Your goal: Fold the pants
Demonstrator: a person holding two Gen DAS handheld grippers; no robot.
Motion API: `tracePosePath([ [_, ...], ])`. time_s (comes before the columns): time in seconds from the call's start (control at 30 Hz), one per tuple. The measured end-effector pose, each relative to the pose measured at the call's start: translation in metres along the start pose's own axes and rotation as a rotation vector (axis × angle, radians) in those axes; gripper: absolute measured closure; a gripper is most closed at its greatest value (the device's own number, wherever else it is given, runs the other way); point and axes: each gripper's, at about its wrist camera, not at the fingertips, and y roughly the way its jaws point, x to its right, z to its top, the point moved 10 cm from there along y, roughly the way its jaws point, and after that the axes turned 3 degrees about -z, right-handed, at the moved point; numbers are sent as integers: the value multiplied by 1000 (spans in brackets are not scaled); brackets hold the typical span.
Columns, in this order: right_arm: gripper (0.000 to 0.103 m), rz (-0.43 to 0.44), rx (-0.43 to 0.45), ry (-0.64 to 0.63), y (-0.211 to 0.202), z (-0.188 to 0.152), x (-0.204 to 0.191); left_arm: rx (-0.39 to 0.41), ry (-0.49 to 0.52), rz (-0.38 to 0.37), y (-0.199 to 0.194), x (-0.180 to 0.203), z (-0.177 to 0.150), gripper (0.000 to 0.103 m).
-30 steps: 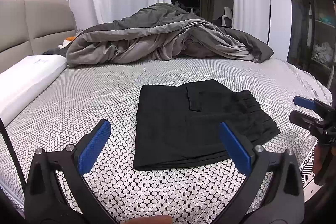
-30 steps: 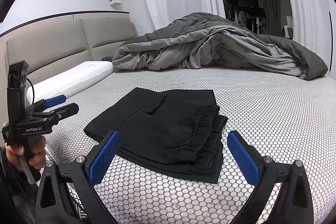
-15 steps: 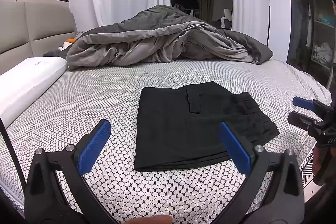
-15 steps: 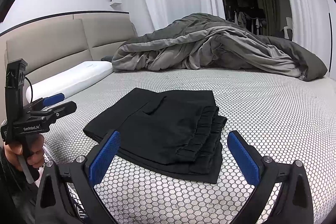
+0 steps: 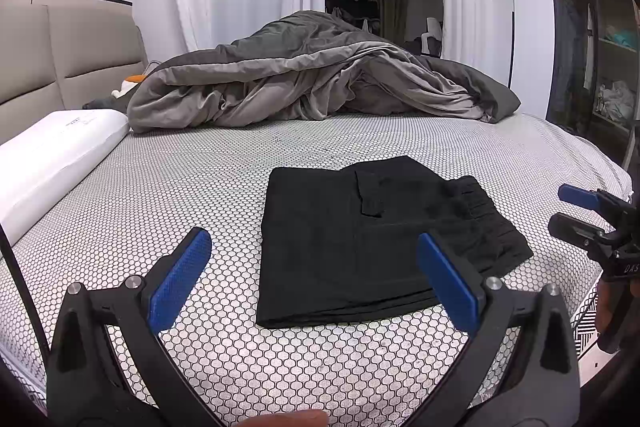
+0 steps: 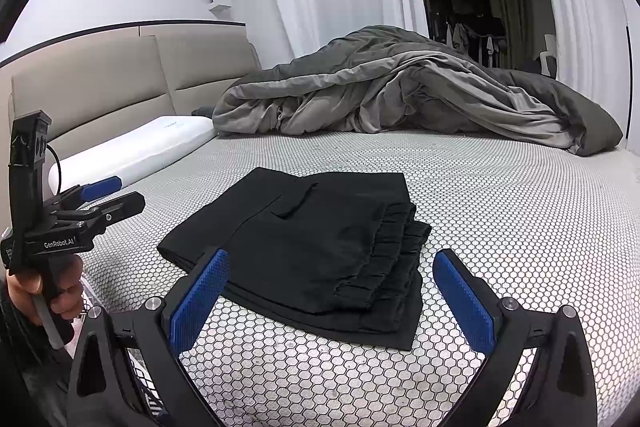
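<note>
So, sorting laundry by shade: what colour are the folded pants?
Black pants, clearest in the right wrist view.

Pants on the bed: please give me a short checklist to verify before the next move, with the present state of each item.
1. Black pants folded into a flat stack: ok.
2. Stack fully on the mattress: ok.
3. Left gripper open, empty: ok.
4. Right gripper open, empty: ok.
5. Grey duvet apart from the pants: ok.
6. Layer edges aligned at the waistband: not ok, they are stepped.
</note>
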Motion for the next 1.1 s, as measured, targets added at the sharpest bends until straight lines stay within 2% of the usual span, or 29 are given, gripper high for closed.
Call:
tracePosePath([
  [1.1, 0, 7, -1, -18, -4, 0, 12, 4, -2, 6, 0, 0, 1, 1],
])
